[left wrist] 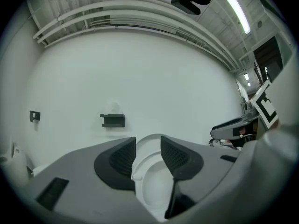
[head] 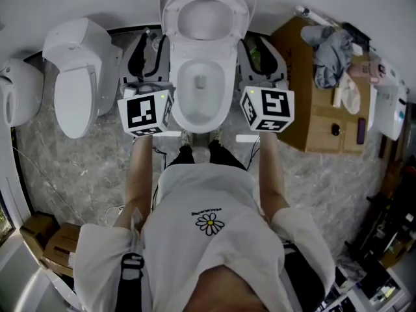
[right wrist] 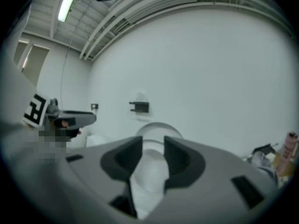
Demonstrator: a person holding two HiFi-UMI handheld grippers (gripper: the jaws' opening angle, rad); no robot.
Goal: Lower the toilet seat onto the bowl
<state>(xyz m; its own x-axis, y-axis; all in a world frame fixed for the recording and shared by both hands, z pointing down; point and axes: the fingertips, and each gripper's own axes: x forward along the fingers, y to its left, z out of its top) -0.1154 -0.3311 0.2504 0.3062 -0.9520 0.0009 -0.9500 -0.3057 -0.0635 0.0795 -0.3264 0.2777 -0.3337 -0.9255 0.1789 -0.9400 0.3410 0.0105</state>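
A white toilet bowl (head: 200, 83) stands straight ahead in the head view. Its seat (head: 207, 12) is raised upright against the lid at the back. My left gripper (head: 144, 54) is level beside the bowl's left flank, and my right gripper (head: 262, 57) is beside the right flank; neither touches the toilet. In the left gripper view the left gripper (left wrist: 148, 160) is open, with only the distant bowl (left wrist: 152, 185) showing through the gap. The right gripper (right wrist: 153, 158) is likewise open, framing the bowl (right wrist: 150, 174) and raised seat (right wrist: 156, 129). Neither holds anything.
A second white toilet (head: 78, 77) stands to the left, with another white fixture (head: 16, 96) beyond it. A cardboard box (head: 325, 122) topped with a grey cloth (head: 331, 54) sits to the right. Small boxes (head: 55, 239) lie at the lower left. A dark bracket (left wrist: 112, 120) hangs on the wall.
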